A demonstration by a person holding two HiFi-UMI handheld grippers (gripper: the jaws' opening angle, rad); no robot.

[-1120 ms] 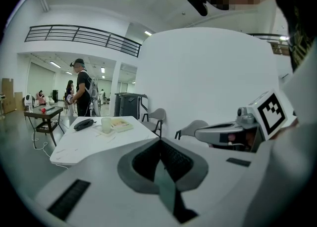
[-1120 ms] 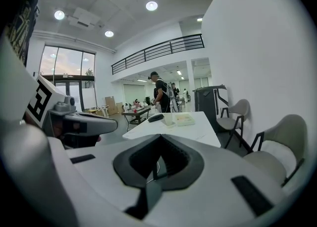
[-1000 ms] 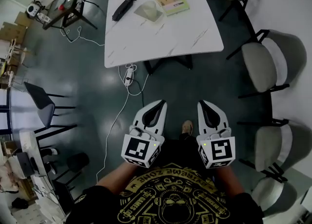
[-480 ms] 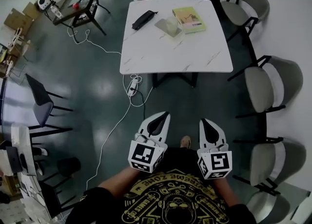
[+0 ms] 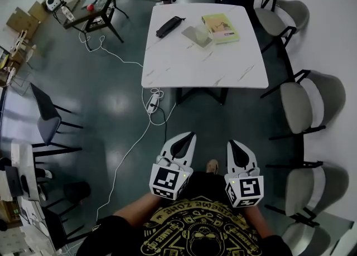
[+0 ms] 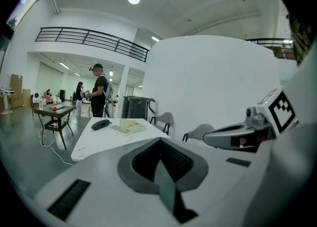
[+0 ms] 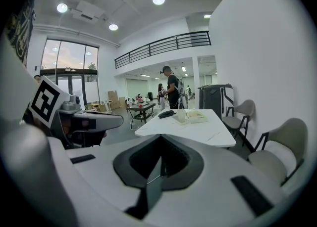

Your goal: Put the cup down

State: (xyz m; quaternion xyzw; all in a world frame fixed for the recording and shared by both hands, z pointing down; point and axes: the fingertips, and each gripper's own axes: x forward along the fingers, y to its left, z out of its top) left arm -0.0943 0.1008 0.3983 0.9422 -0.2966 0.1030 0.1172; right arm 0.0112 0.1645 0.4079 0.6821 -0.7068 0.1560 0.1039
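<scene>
L gripper [image 5: 188, 136] + R gripper [image 5: 234, 144], lower centre, fingers pressed together w/ nothing btwn; cup [image 5: 199, 34] already upright on counter [image 5: 184, 68], top centre, well apart; risk: shut fingers tipping it on approach, or floor cable [image 5: 134, 143] snagging feet.

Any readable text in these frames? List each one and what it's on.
"...EME ZONE": yellow arched print on the person's black T-shirt, head view. The first letters and the smaller lines are too blurred to read.
Book on the white table: cover print too small to read.
Marker cubes: coded squares only, no letters.
</scene>
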